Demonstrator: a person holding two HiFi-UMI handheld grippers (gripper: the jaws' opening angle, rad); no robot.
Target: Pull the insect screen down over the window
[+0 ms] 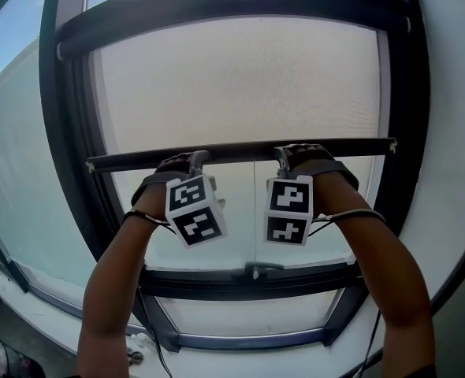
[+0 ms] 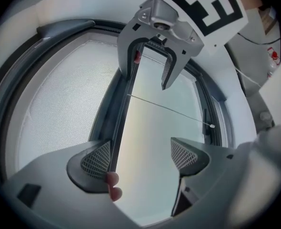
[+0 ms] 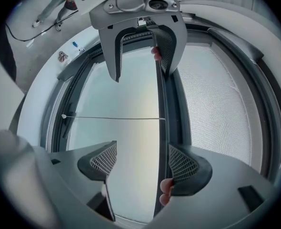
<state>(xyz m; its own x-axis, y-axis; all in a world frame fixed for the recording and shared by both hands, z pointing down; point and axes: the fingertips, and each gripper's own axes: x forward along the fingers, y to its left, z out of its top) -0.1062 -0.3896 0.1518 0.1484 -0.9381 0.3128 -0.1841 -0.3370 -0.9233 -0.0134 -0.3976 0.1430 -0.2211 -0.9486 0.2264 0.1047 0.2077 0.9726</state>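
A dark-framed window (image 1: 73, 132) fills the scene, its insect screen (image 1: 240, 85) drawn about halfway down and both claws at the screen's bottom bar (image 1: 240, 153).

The left gripper (image 2: 141, 156) has its jaws spread: the bar runs against the inner face of one mesh pad, the other pad stands clear over bare glass, and the person's fingertips (image 2: 113, 187) show just beside the bar. The right gripper (image 3: 143, 162) mirrors it, jaws spread, one pad touching the bar with fingertips (image 3: 165, 193) next to it. From the head view the two sit side by side near the bar's middle, one on each side of a thin pull cord (image 3: 112, 118) that runs from the bar toward the lower frame rail (image 1: 248, 283). Mesh covers the pane above the bar; below it the glass is uncovered.
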